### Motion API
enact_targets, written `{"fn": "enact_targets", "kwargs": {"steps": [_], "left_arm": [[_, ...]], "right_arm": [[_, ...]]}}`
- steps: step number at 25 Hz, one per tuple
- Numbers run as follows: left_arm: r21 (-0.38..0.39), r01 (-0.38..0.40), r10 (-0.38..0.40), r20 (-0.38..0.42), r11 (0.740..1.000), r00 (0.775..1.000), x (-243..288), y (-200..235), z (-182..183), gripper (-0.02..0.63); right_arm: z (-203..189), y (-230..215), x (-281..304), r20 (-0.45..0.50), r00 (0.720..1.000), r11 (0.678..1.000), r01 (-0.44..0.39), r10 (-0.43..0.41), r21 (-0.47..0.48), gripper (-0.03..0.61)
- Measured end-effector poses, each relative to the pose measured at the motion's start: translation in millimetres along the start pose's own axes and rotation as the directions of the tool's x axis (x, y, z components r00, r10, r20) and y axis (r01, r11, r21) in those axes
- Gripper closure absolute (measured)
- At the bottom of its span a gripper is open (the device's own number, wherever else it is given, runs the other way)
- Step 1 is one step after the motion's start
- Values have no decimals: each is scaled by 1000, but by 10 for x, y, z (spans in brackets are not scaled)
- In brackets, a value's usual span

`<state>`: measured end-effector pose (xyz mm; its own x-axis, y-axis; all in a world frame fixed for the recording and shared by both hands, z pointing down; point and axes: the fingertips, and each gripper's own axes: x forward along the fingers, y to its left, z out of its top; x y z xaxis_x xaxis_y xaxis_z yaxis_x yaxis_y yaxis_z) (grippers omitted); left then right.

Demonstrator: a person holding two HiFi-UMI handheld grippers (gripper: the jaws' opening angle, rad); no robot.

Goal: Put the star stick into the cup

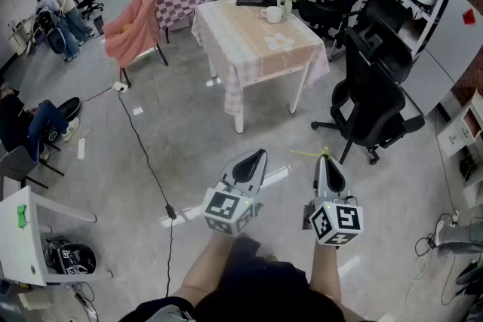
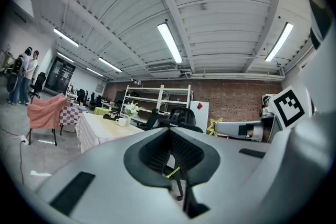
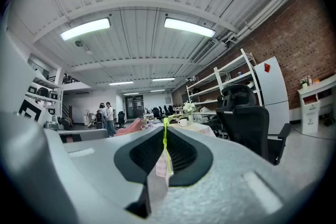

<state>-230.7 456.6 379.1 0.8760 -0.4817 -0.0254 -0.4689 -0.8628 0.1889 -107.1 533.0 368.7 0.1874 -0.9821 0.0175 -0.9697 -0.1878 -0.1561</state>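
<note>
Right gripper (image 1: 324,160) clamps stick (image 3: 165,139); left gripper (image 1: 255,156) closed. Cup (image 1: 272,13) upper centre, well off: thin stick could swivel or slip in transit.

Long ceiling tube lights (image 2: 169,42) fill the room with bright, even white light, and in both gripper views they burn out to glaring white bars. The polished floor (image 1: 189,154) throws back pale streaks of that light. Shadows under the tabletop (image 1: 249,34) and the black chair (image 1: 373,98) are soft and faint. The head view bows at its edges. Both gripper views are strong fish-eye circles with black corners. Close to the lens the right gripper (image 3: 165,126), its star stick (image 3: 166,149) and the left gripper (image 2: 169,131) are out of focus; the far room is sharper.
</note>
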Motion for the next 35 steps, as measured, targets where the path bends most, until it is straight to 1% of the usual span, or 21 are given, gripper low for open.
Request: {"fn": "enact_targets", "kwargs": {"steps": [2, 5, 13, 16, 18, 20, 24, 28, 35], "left_arm": [[6, 6, -6, -7, 1000, 1000, 35, 81, -9, 603], [11, 6, -6, -15, 1000, 1000, 55, 233, -8, 603], [9, 9, -9, -27, 1000, 1000, 28, 655, -20, 603], [-7, 4, -4, -30, 1000, 1000, 47, 799, -22, 603], [-14, 9, -9, -35, 1000, 999, 85, 871, -19, 603], [-22, 7, -8, -36, 1000, 999, 140, 948, -16, 603], [-22, -11, 10, -33, 1000, 999, 260, 1151, 7, 603], [-26, -34, 33, -25, 999, 999, 454, 1347, 34, 603], [-38, -70, 69, -21, 997, 997, 854, 1649, 103, 603]], "right_arm": [[-15, 34, 90, -7, 1000, 1000, -2, 2, 0, 562], [-33, 102, 215, -2, 1000, 1000, -11, 11, 26, 562], [-109, 356, 494, 18, 1000, 999, 0, -1, 49, 561], [-176, 421, 604, -3, 1000, 999, -4, 5, 50, 561], [-199, 417, 698, -10, 1000, 998, 1, 0, 67, 561], [-200, 403, 816, -10, 1000, 997, 2, -2, 78, 561], [-182, 412, 1077, -1, 1000, 998, -3, 3, 68, 561], [-198, 404, 1376, -19, 999, 997, -37, 39, 75, 561], [-125, 278, 1941, -32, 997, 995, -73, 76, 68, 561]]}}
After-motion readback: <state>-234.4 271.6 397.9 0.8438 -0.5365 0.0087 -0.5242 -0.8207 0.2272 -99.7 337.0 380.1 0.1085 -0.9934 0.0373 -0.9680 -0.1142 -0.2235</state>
